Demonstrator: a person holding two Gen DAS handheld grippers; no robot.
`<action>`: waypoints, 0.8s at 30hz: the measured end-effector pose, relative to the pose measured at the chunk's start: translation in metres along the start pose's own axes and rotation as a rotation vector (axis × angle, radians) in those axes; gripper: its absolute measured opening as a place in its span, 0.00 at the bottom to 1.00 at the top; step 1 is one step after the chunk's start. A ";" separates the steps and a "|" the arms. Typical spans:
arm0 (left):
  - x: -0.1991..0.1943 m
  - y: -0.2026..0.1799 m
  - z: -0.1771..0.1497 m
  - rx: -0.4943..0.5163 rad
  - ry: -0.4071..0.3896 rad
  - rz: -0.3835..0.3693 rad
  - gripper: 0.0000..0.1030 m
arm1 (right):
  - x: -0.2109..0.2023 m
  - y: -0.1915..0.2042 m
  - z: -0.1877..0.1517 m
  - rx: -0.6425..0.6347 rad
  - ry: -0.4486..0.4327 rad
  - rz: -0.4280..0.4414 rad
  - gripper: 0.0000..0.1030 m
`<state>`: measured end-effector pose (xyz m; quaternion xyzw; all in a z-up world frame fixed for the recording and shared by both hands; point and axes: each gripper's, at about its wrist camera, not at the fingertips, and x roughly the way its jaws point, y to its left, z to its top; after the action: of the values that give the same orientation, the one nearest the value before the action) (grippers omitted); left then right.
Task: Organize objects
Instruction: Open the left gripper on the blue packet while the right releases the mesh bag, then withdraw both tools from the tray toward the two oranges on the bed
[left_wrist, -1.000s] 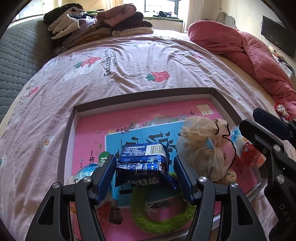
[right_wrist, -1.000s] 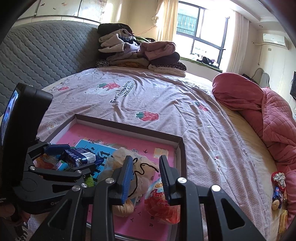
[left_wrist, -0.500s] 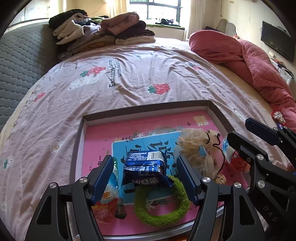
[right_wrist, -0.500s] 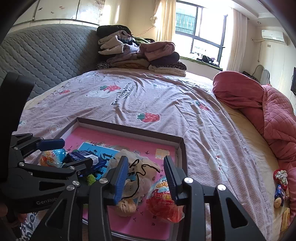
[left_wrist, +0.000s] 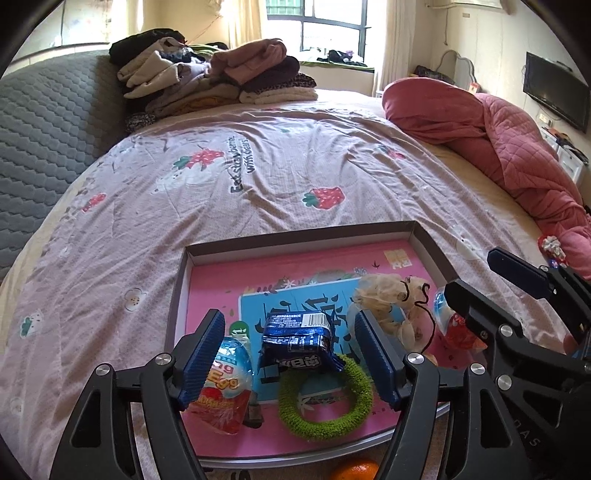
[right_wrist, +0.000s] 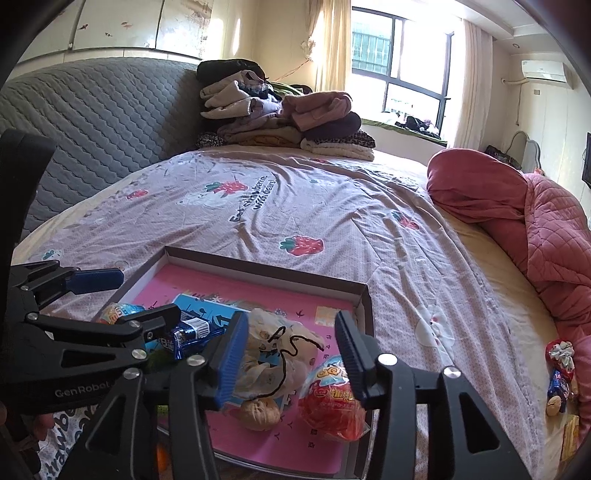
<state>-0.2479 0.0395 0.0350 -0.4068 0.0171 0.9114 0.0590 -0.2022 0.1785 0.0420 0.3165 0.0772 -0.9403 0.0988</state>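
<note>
The blue snack packet (left_wrist: 297, 341) lies in the pink-floored box tray (left_wrist: 303, 232), directly ahead of my left gripper (left_wrist: 291, 354) and between its blue pads (left_wrist: 203, 354), touching neither. Those jaws have just been opening and now stand wide with nothing gripped. The packet's near end overlaps a fuzzy green ring (left_wrist: 325, 402). Under the left pad lies a red-and-blue egg-shaped snack pack (left_wrist: 225, 391).

On my right side, the sheer drawstring pouch (right_wrist: 273, 354) with its black cord lies below and between the fingers of my right gripper (right_wrist: 291, 354). Those jaws have also just been opening; they are parted and hold nothing, though I cannot tell whether the left pad brushes the pouch. A walnut (right_wrist: 258, 413) lies just in front of the pouch, and a second red egg snack pack (right_wrist: 332, 398) lies under the right pad.

The tray rests on a strawberry-print bedsheet (left_wrist: 258, 177). An orange (left_wrist: 354, 470) peeks out at the tray's near edge. Folded clothes (right_wrist: 280, 118) are stacked at the far end, and a pink quilt (right_wrist: 535, 221) is heaped on the right.
</note>
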 end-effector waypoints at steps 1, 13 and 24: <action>-0.002 0.001 0.000 -0.002 -0.003 0.003 0.72 | -0.001 0.000 0.001 0.002 -0.004 0.003 0.50; -0.022 0.009 0.003 -0.022 -0.024 0.027 0.73 | -0.013 -0.002 0.006 0.014 -0.021 0.016 0.54; -0.049 0.011 0.001 -0.024 -0.049 0.040 0.73 | -0.035 -0.004 0.011 0.027 -0.061 0.038 0.55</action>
<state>-0.2176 0.0243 0.0724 -0.3848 0.0129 0.9222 0.0363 -0.1827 0.1851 0.0727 0.2905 0.0554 -0.9484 0.1146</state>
